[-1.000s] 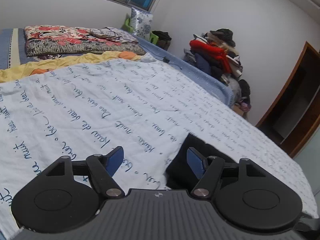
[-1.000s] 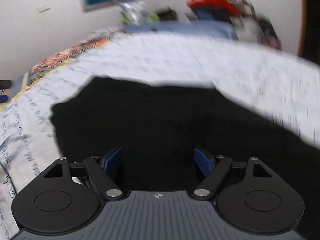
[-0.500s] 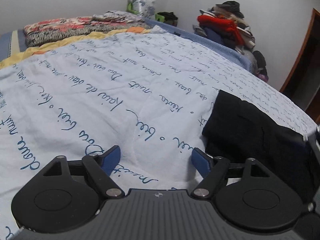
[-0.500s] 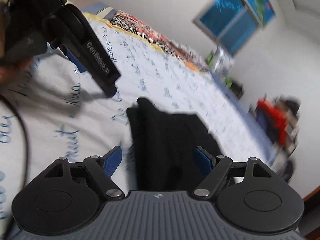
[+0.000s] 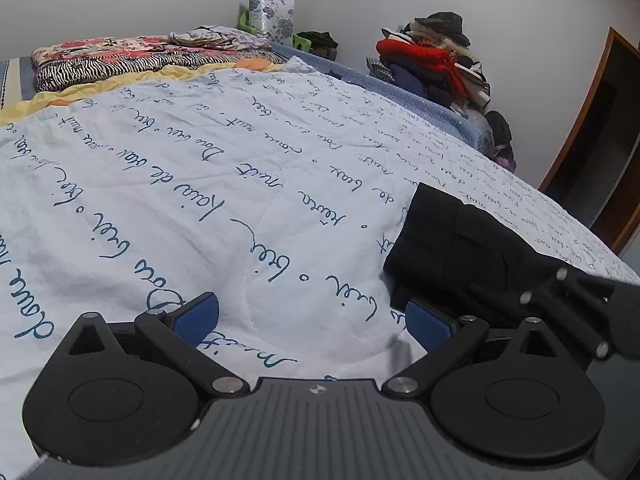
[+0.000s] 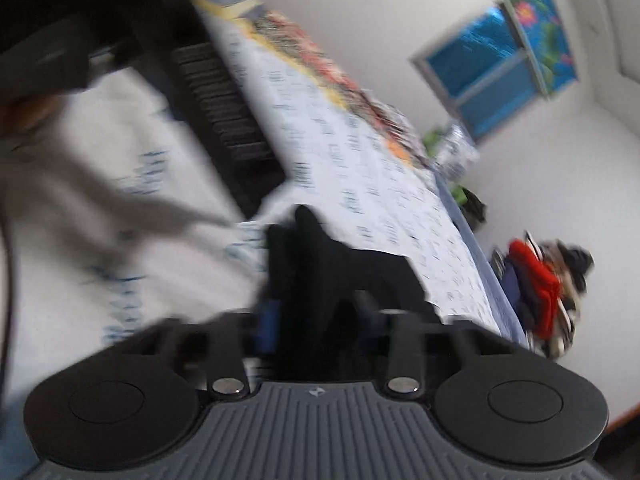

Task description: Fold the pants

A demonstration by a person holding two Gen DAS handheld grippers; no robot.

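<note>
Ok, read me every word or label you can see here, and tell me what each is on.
"bien": blue cursive on the bedspread, upside down to the camera; likely reading.
"nuit": same bedspread, likely reading.
"de": same bedspread, likely reading.
Remaining script farther back: too small to read.
Left gripper: small emblem, no letters.
Right wrist view: too blurred to read.

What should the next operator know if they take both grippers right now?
Left gripper: open, empty, low over the bedspread, just left of the pants.
Right gripper: its view is blurred; fingers look closed in on the near edge of the pants, grip unconfirmed.
Pants: black, already folded into a compact bundle near the bed's right side.
Left: confirm the right grip, judge whether another fold is needed, then flatten the bundle.
</note>
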